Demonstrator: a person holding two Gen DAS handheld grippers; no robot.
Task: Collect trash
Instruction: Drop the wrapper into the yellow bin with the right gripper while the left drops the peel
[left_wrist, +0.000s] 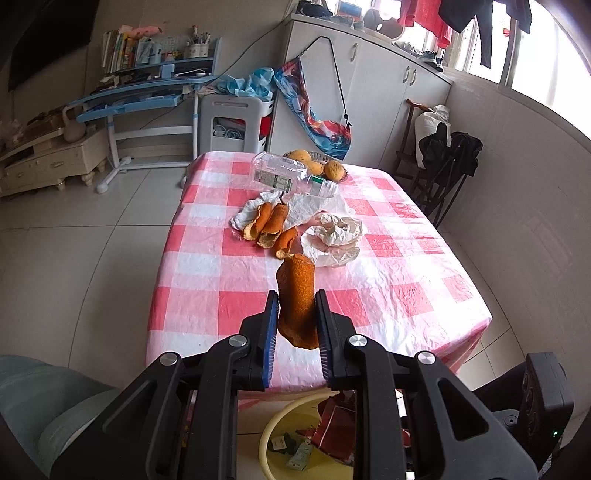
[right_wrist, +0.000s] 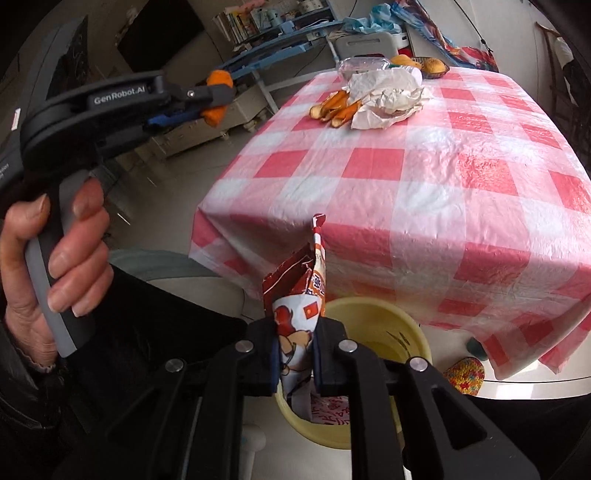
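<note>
Left wrist view: left gripper (left_wrist: 295, 314) clamped on an orange peel (left_wrist: 297, 295), held above the table's near edge. More peels (left_wrist: 267, 227), crumpled paper (left_wrist: 332, 236), a plastic bottle (left_wrist: 291, 177) and a fruit basket (left_wrist: 321, 164) sit on the checkered table (left_wrist: 388, 295). Right wrist view: right gripper (right_wrist: 295, 347) clamped on a red snack wrapper (right_wrist: 299, 302), over the yellow bin (right_wrist: 388, 325) on the floor beside the table. A hand (right_wrist: 55, 266) grips the left gripper's handle.
</note>
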